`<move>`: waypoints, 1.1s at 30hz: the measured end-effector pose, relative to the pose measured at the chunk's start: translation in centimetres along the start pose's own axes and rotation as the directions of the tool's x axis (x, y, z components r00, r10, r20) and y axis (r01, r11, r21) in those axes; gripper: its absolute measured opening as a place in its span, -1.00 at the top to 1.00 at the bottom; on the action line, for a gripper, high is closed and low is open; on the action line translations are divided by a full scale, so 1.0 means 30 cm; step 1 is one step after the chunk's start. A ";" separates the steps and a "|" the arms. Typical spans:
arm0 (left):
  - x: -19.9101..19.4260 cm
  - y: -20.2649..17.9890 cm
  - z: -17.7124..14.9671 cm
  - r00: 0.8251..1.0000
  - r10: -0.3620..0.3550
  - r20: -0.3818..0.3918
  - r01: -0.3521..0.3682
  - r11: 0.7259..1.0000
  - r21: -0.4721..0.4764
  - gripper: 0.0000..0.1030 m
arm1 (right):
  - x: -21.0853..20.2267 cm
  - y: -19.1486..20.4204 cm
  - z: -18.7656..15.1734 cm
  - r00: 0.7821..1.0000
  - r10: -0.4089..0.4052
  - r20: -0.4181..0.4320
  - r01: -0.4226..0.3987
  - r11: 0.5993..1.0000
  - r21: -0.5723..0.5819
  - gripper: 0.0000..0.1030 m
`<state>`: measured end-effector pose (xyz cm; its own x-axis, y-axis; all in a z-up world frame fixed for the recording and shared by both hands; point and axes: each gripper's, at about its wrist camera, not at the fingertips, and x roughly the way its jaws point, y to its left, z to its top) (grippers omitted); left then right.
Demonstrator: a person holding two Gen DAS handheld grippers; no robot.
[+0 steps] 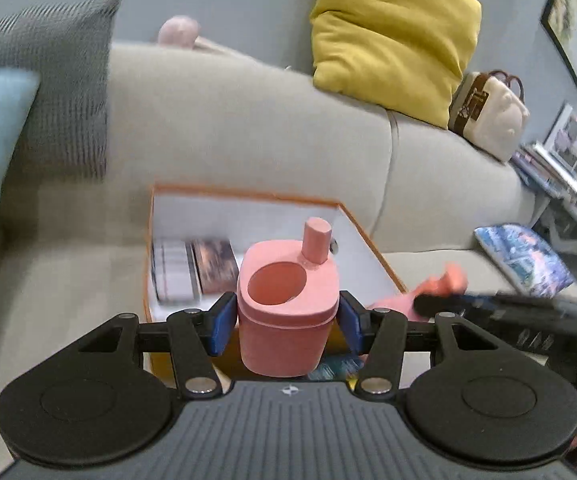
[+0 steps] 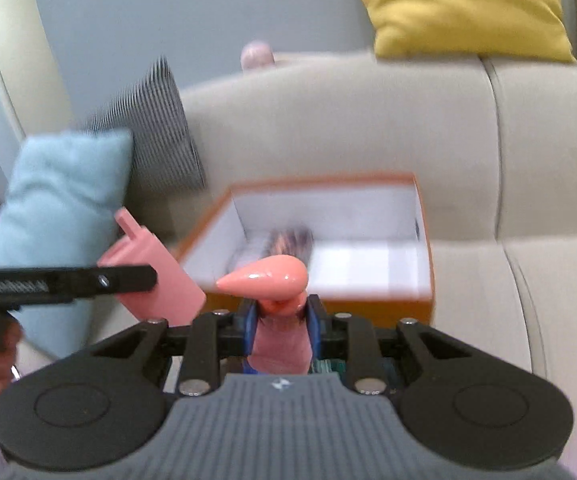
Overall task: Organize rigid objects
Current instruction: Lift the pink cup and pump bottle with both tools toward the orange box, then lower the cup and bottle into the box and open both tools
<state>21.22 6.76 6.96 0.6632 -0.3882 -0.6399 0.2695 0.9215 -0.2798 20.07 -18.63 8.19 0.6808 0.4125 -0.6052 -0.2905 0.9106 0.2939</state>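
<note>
My left gripper (image 1: 286, 318) is shut on a pink square container (image 1: 288, 280) with a round hollow in its top and a short peg at one corner. It hangs in front of an orange-rimmed white box (image 1: 248, 192) on the sofa seat. My right gripper (image 2: 282, 320) is shut on a pink piece with a glossy teardrop head (image 2: 268, 276), in front of the same box (image 2: 320, 179). A few flat books or cases (image 1: 192, 268) lie inside the box. The pink container (image 2: 156, 276) also shows in the right wrist view, off to the left.
The beige sofa (image 1: 248, 120) carries a yellow cushion (image 1: 392, 28), a grey knitted cushion (image 1: 60, 92) and a light blue cushion (image 2: 56, 216). A cream bag (image 1: 488, 112) sits at the right end. A magazine (image 1: 524, 260) lies on the seat; books (image 1: 560, 164) are stacked beyond.
</note>
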 end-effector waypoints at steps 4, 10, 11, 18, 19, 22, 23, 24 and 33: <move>0.142 0.043 0.098 0.995 0.049 -0.082 -0.047 0.999 0.023 -0.19 | 0.129 -0.012 0.110 1.000 0.014 0.004 -0.015 1.000 0.020 0.49; 0.406 0.090 0.111 0.941 0.178 -0.289 -0.185 0.983 0.004 -0.19 | 0.385 -0.062 0.142 0.991 0.020 -0.129 -0.005 0.994 0.110 0.49; 0.440 0.087 0.102 0.928 0.205 -0.311 -0.211 0.977 0.013 -0.19 | 0.411 -0.068 0.135 0.990 0.015 -0.142 0.000 0.994 0.107 0.49; 0.601 0.036 0.047 0.872 0.317 -0.374 -0.283 0.948 0.144 -0.20 | 0.552 -0.141 0.115 0.973 0.008 -0.229 0.018 0.994 0.111 0.49; 0.614 0.031 0.040 0.862 0.337 -0.379 -0.296 0.941 0.164 -0.20 | 0.564 -0.147 0.113 0.972 0.007 -0.236 0.019 0.994 0.109 0.49; 0.651 0.011 0.027 0.835 0.392 -0.387 -0.326 0.918 0.228 -0.20 | 0.590 -0.161 0.111 0.967 0.023 -0.252 0.006 0.993 0.115 0.49; 0.656 0.032 0.036 0.828 0.406 -0.387 -0.335 0.911 0.239 -0.20 | 0.598 -0.162 0.110 0.965 0.030 -0.259 0.001 0.993 0.120 0.49; 0.657 0.038 0.036 0.824 0.417 -0.384 -0.342 0.906 0.251 -0.20 | 0.604 -0.159 0.109 0.964 0.035 -0.265 -0.004 0.993 0.119 0.49; 0.641 0.051 0.027 0.831 0.418 -0.366 -0.314 0.897 0.310 -0.42 | 0.633 -0.124 0.090 0.955 0.051 -0.292 -0.015 0.992 0.123 0.49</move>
<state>34.95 0.72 -5.21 0.4081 0.0578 -0.9111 0.2499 0.9528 0.1724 35.89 -14.26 -2.41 0.4391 0.4476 -0.7790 -0.2162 0.8942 0.3919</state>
